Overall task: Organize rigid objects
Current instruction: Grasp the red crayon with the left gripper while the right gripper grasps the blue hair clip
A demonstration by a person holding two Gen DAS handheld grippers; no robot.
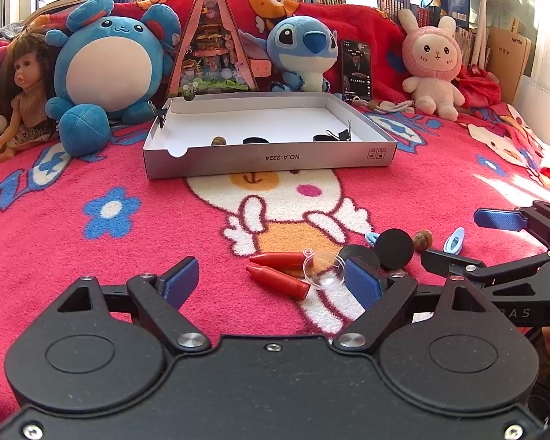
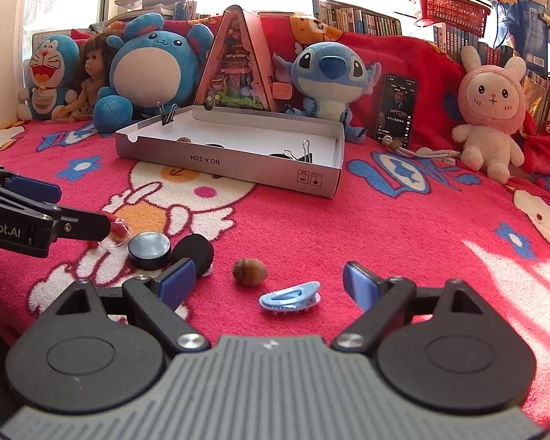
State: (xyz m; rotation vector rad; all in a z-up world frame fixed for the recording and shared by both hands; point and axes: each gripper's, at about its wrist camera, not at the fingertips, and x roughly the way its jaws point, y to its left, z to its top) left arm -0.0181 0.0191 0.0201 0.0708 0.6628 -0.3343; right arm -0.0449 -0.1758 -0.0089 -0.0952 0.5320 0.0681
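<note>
A white cardboard box lies on the red blanket and holds an acorn, dark discs and binder clips. In front of it lie two red cones, a clear suction cup, two black discs, an acorn and a blue hair clip. My left gripper is open around the red cones and suction cup. My right gripper is open, with the acorn and blue clip between its fingers.
Plush toys, a doll, a triangular diorama, a phone and a pink bunny line the back. A cord lies near the phone. Bookshelves stand behind.
</note>
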